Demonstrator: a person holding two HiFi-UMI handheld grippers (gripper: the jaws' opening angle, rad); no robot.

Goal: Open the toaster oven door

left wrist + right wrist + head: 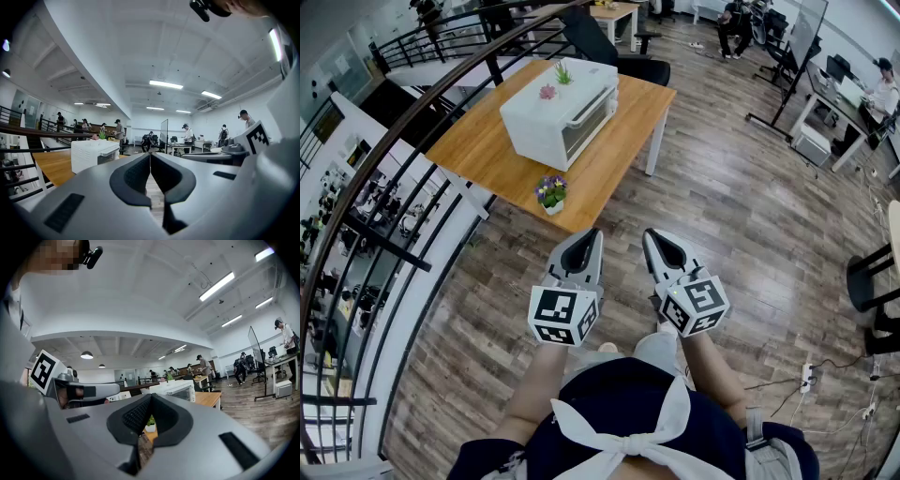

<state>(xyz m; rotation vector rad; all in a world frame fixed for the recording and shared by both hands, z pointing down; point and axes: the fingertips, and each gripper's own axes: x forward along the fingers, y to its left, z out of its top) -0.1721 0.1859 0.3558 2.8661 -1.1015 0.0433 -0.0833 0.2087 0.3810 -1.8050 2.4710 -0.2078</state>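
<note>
Black railing (pixel 422 108) curves along the left side. Wooden worktop (pixel 478 150) stands just beside it.

White toaster oven (pixel 561 112) sits near the middle of the worktop. Its glass door is closed and faces the worktop's right edge. Two small plants (pixel 563 72) stand on the oven's top. A small pot of purple flowers (pixel 550 194) stands at the worktop's near edge.

Left gripper (pixel 591 234): held close to the person's body over the wood floor (pixel 722 216), well apart from the worktop. Jaws together, nothing between them. Its own view shows the oven ahead and left of the jaws.

Right gripper (pixel 652 236): just beside the left one, same height. Jaws together, empty. The flower pot shows beyond the closed tips in its own view.
</note>
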